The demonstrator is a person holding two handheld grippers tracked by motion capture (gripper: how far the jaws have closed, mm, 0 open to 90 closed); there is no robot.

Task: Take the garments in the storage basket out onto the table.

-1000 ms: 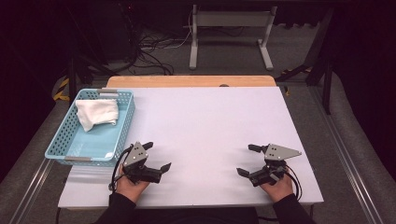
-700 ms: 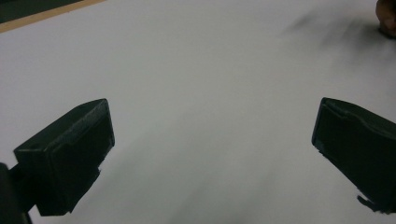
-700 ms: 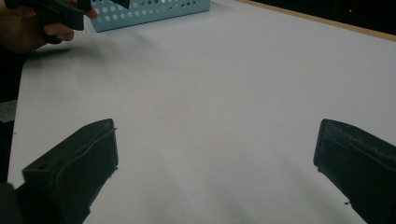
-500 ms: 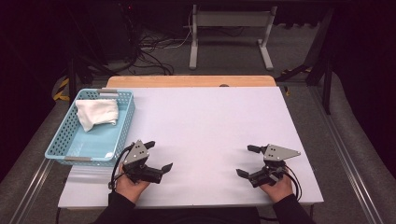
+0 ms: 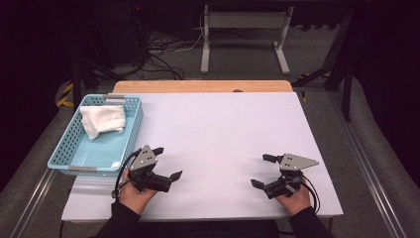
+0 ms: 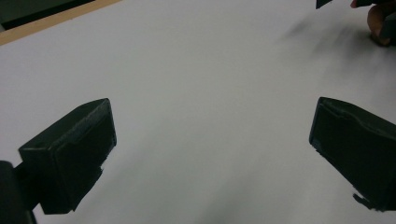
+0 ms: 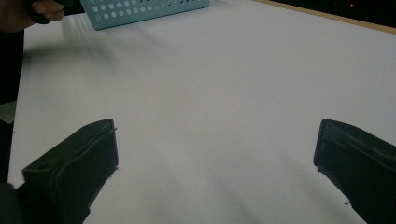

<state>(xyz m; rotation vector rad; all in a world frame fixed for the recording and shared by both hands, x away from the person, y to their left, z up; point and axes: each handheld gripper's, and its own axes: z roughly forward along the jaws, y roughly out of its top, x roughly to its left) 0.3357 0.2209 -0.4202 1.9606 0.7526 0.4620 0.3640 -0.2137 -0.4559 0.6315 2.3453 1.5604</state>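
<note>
Both grippers parked at the near edge, nothing picked up yet

The left gripper [image 5: 167, 162] is held low over the white table [image 5: 223, 134], just beside the near corner of the blue basket [image 5: 69, 148], and its jaws are spread wide with nothing but bare tabletop between them. The right gripper [image 5: 263, 171] is kept well apart on the other side, jaws also wide and empty. A crumpled white cloth [image 5: 103, 119] is left lying in the far end of the basket. Looks like a ready pose: the left one is probably placed there because the cloth is nearest to it, so a short reach forward into the basket is all that's needed.
</note>
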